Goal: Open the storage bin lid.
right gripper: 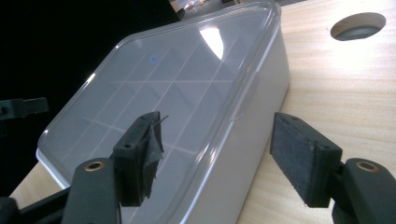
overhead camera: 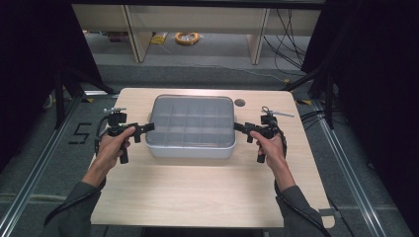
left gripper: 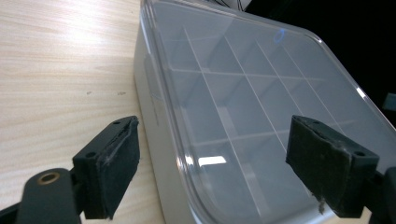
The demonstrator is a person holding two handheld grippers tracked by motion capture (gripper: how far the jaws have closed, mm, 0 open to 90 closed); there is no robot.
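The box [overhead camera: 191,127] sits mid-table with its long axis running left to right, so each short end faces one gripper — left gripper [overhead camera: 143,129] at the left end, right gripper [overhead camera: 240,128] at the right, about equally near. Both stand wide open, holding nothing, each straddling the lid [left gripper: 261,88] edge without pads touching.

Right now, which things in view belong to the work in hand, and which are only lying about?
In the job:
- box with clear lid and empty compartments
- left gripper, open at the box's left end
- right gripper, open at its right end

Lying about:
- table hole
- orange cable coil on the floor beyond the table
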